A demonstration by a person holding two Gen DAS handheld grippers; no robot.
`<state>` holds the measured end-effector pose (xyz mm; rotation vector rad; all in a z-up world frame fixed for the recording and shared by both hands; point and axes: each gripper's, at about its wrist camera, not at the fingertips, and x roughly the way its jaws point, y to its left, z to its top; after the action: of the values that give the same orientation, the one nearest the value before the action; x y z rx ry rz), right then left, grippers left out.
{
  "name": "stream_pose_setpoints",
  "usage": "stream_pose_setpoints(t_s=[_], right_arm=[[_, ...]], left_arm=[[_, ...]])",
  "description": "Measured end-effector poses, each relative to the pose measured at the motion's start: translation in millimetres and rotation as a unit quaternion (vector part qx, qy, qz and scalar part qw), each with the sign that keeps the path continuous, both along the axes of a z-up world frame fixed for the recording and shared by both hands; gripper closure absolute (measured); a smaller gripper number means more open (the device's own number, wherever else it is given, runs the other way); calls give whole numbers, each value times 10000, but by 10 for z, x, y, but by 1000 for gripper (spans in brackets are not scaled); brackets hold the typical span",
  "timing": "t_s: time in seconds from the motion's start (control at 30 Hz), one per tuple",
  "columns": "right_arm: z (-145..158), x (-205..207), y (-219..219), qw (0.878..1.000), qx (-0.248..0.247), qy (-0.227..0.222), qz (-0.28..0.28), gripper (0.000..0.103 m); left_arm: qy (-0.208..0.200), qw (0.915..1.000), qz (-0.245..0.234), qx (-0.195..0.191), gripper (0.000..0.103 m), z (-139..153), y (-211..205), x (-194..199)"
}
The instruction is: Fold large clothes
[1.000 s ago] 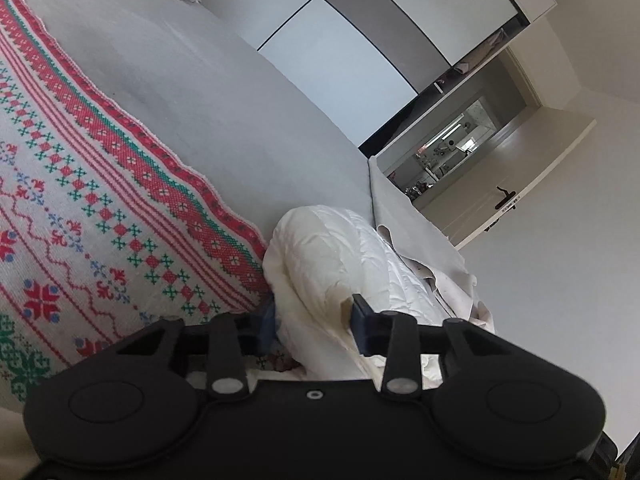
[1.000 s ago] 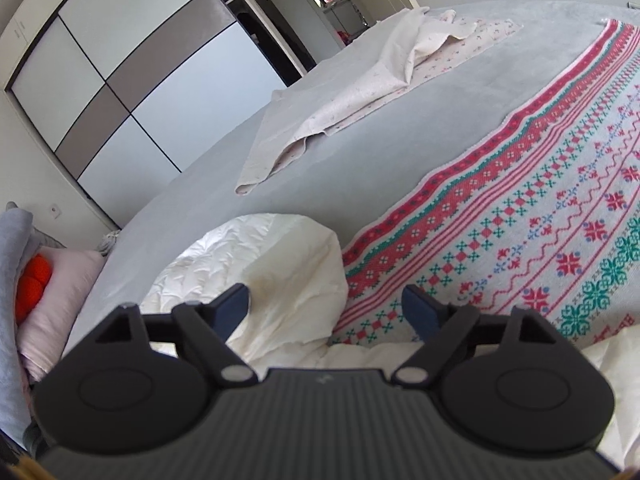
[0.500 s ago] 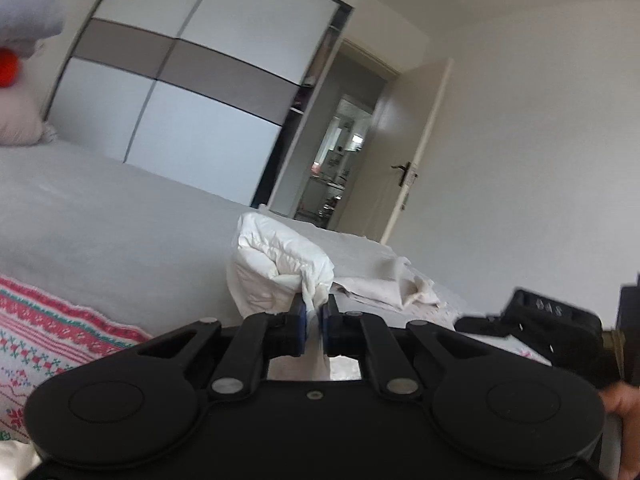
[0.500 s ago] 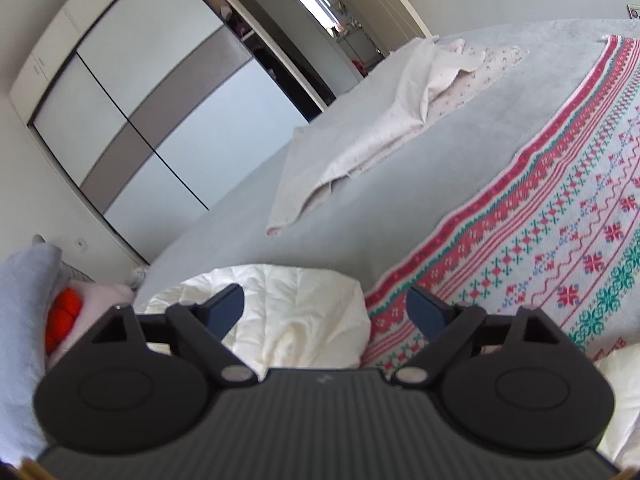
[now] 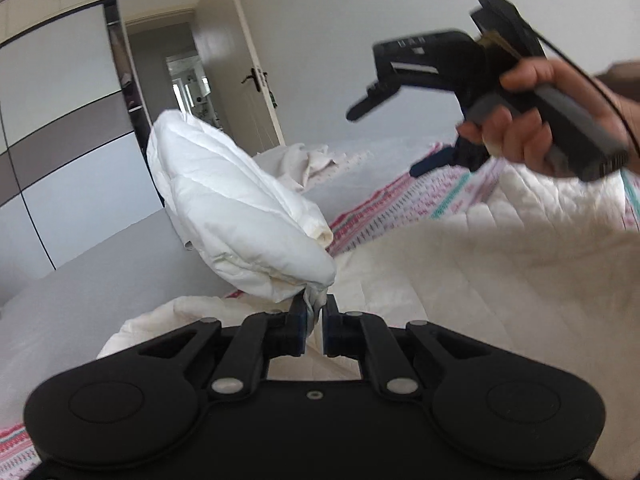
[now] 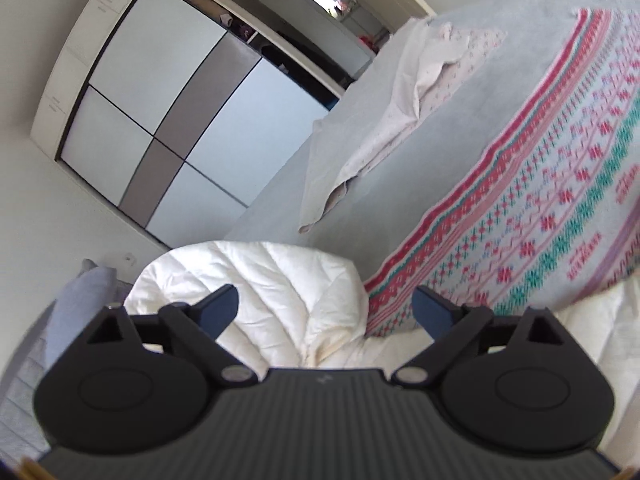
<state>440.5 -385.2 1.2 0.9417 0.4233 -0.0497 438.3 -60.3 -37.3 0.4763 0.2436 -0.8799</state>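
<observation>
Between the fingers of the left claw (image 5: 314, 322) a pinch of the white quilted jacket (image 5: 460, 280) is clamped, and a puffy sleeve or corner of it (image 5: 240, 216) stands up in the air above the bed (image 5: 80, 280). A second ago that claw was apart around the fabric low on the bed; half a second ago it had pinched shut, and now it has lifted and swung toward the garment's body. I judge this as the start of a fold, the raised part being carried over the jacket, whose body lies spread on the patterned blanket (image 6: 540, 208).

The right claw (image 6: 326, 306) stays wide apart, holding nothing, above the jacket's near edge, much as before; from the left view its holder's hand (image 5: 532, 136) grips the handle up in the air.

Count: one white jacket, one red-and-green patterned blanket, one crumpled pale floral sheet (image 6: 400, 120) farther off on the grey bed, two claws, one wardrobe (image 6: 160, 112), one open door (image 5: 248, 68).
</observation>
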Motion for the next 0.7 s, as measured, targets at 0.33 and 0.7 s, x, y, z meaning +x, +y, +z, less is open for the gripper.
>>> stream_pose_setpoints(t_s=[0.33,0.7], right_arm=[[-187,-356,-301,9849,1667,11,461,7],[-783,-267,-446,9718,2162,909,249,40]], left_arm=[[-263,9894,83,1425,90,-208,335,-364],[2648,9434,1527,-1288,26,-67,1044,42]])
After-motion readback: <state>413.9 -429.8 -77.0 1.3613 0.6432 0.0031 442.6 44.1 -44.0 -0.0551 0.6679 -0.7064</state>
